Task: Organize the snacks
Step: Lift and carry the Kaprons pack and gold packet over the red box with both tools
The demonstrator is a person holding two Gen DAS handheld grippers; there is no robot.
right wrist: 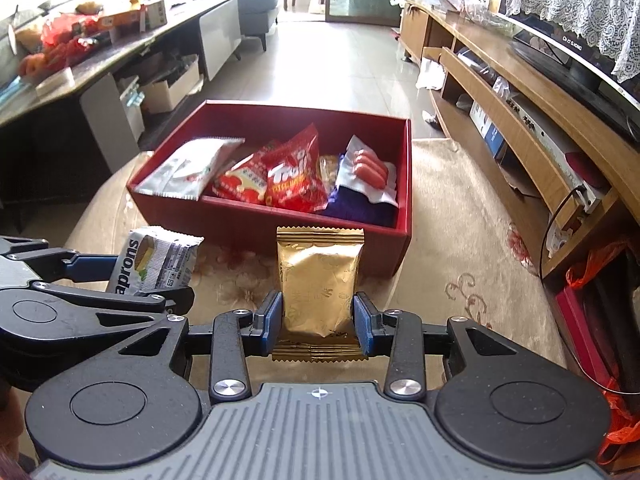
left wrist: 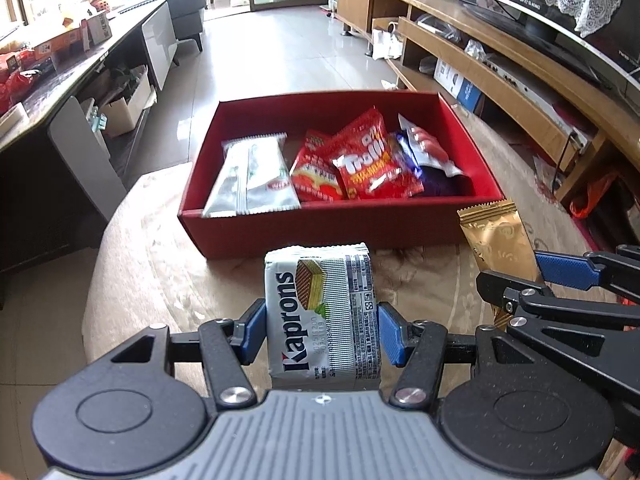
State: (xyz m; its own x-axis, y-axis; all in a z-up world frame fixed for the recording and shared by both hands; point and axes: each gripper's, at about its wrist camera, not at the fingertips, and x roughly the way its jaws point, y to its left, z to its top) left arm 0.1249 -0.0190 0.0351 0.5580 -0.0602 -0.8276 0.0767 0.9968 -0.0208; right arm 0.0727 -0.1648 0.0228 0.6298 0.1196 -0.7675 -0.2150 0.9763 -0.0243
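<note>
A silver Kaprons wafer pack [left wrist: 322, 316] is clamped between the blue pads of my left gripper [left wrist: 322, 330], held above the beige cloth. My right gripper [right wrist: 319, 318] is shut on a gold snack pouch [right wrist: 318, 284], also lifted off the cloth. Each held pack shows in the other view: the gold snack pouch [left wrist: 498, 240] at the right, the Kaprons wafer pack [right wrist: 156, 262] at the left. Just beyond both stands a red box [left wrist: 320, 228] holding a white pack [left wrist: 256, 178], red Trolli bag [left wrist: 372, 160], a red biscuit pack and a sausage pack [right wrist: 366, 174].
The red box [right wrist: 402, 216] sits on a round table with a beige floral cloth [right wrist: 460, 280]. A dark counter with clutter [right wrist: 80, 48] runs along the left, a wooden TV cabinet [right wrist: 520, 100] along the right. Tiled floor lies beyond the box.
</note>
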